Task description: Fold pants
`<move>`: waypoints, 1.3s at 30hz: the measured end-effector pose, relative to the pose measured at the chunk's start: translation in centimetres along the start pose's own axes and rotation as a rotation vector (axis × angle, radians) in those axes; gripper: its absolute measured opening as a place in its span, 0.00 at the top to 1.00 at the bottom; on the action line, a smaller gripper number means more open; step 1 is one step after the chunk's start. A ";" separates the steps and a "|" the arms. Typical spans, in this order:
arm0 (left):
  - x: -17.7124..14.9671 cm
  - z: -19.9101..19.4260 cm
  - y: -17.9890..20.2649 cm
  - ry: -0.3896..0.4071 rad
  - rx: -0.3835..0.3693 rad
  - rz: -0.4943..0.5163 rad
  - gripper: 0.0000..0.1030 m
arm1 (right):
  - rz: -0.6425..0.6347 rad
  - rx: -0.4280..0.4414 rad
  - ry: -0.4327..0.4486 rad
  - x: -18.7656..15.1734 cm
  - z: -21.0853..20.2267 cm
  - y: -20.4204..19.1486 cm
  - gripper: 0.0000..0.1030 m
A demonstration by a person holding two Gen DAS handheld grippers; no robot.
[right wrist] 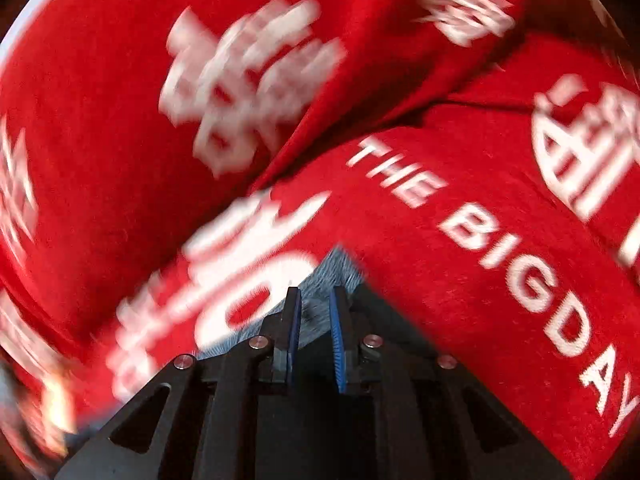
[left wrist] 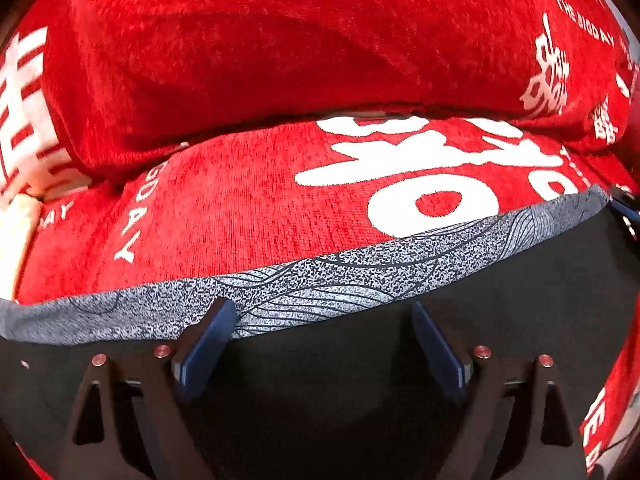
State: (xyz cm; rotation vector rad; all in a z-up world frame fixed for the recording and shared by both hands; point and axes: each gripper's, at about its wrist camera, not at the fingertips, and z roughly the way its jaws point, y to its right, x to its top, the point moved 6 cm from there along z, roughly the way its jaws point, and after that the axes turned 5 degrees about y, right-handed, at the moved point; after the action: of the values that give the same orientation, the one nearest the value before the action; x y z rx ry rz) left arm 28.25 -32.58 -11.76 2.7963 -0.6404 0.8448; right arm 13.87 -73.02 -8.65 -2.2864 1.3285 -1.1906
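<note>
The pants (left wrist: 360, 380), black with a speckled grey band (left wrist: 320, 284) along one edge, lie on a red cover (left wrist: 240, 60) printed with white characters and the words "THE BIGDAY". In the left wrist view they fill the lower half of the frame, the grey band running from the left edge up toward the right edge; whether that band is a waistband or a hem is not clear. The red cover humps up in a thick fold across the upper half, so the surface looks like a bed or a sofa rather than a counter.

The left tool (left wrist: 324, 320) has its jaws wide apart, low over the black cloth just beside the grey band, with nothing pinched between them. The right tool (right wrist: 314, 300) has its jaws drawn close together over a corner of the pants (right wrist: 332, 264) in the lower middle of its blurred view; some grey cloth shows in the narrow gap, but whether the pads actually press on it I cannot tell.

Judging by this, a fold is being set up or just laid down. The next move calls for the left tool to settle onto the banded edge and close on it, and for the right tool's hold on the corner to be secure, so both can carry the edge over evenly.
</note>
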 end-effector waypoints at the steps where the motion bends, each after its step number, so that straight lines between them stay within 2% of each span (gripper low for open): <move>1: 0.0 0.0 0.1 0.006 0.004 0.005 0.13 | 0.048 0.043 0.007 -0.1 -1.5 0.6 0.80; 2: -0.2 -0.1 0.2 0.019 0.013 0.013 0.13 | 0.083 0.101 0.004 -0.8 -3.3 1.0 0.76; 4: -0.3 -0.2 0.4 0.034 0.024 0.020 0.13 | 0.110 0.126 0.001 -2.2 -5.8 2.3 0.43; 5: -0.4 -0.2 0.4 0.034 0.024 0.023 0.13 | 0.125 0.135 0.009 -3.1 -7.0 3.1 0.39; 6: -0.4 -0.3 0.3 0.033 0.023 0.023 0.13 | 0.144 0.151 0.013 -3.9 -7.8 3.7 0.38; 9: -0.6 -0.5 0.3 0.032 0.021 0.026 0.13 | 0.199 0.123 -0.002 -5.2 -8.9 5.6 0.38; 14: -1.1 -0.8 0.5 0.053 0.034 0.044 0.13 | 0.280 0.194 -0.038 -5.9 -7.4 6.7 0.39; 15: -1.0 -0.8 0.5 0.053 0.032 0.041 0.13 | 0.272 0.197 -0.037 -5.5 -7.0 6.5 0.43; 16: -1.0 -0.8 0.4 0.051 0.028 0.036 0.13 | 0.271 0.201 -0.048 -5.3 -6.6 6.3 0.51; 17: -1.1 -0.8 0.4 0.050 0.027 0.033 0.13 | 0.289 0.210 -0.080 -5.1 -5.9 6.2 0.63; 18: -1.1 -0.9 0.4 0.048 0.025 0.032 0.13 | 0.315 0.234 -0.105 -5.2 -5.6 6.1 0.89; 20: -1.2 -1.0 0.4 0.049 0.024 0.042 0.13 | 0.355 0.284 -0.091 -5.0 -6.5 6.0 0.89; 21: -1.3 -1.1 0.5 0.053 0.024 0.047 0.13 | 0.330 0.294 -0.077 -4.9 -7.1 5.7 0.89; 23: -1.4 -1.0 0.6 0.060 0.025 0.051 0.12 | 0.260 0.245 -0.070 -5.3 -7.6 5.6 0.89; 25: -1.3 -1.2 0.5 0.049 0.023 0.048 0.12 | 0.251 0.130 -0.112 -6.5 -6.8 7.0 0.87; 26: -1.4 -1.5 0.3 0.030 0.027 0.052 0.12 | 0.279 0.148 -0.113 -6.8 -6.9 7.3 0.86; 27: -1.6 -1.9 0.0 0.018 0.026 0.055 0.12 | 0.299 0.146 -0.101 -7.0 -7.6 7.4 0.84; 28: -2.0 -2.3 -0.3 0.010 0.022 0.058 0.12 | 0.279 0.129 -0.098 -7.2 -8.4 7.1 0.77; 30: -3.1 -3.6 -2.0 -0.003 0.029 0.059 0.12 | 0.147 0.114 -0.103 -8.2 -10.3 5.3 0.68; 33: -5.0 -5.4 -5.5 -0.024 0.045 0.009 0.12 | -0.005 0.170 -0.155 -11.0 -12.2 1.3 0.55; 35: -6.4 -6.9 -8.6 -0.038 0.065 -0.049 0.12 | -0.047 0.232 -0.212 -13.4 -12.6 -1.5 0.53; 39: -8.3 -9.6 -13.7 -0.023 0.117 -0.111 0.12 | -0.105 0.399 -0.386 -19.7 -11.4 -8.8 0.53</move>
State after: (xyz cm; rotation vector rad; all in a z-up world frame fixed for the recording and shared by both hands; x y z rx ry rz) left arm 23.39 -14.81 -8.72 2.9185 -0.4480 0.8560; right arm 5.75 -50.08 -6.78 -2.1628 0.7651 -0.8819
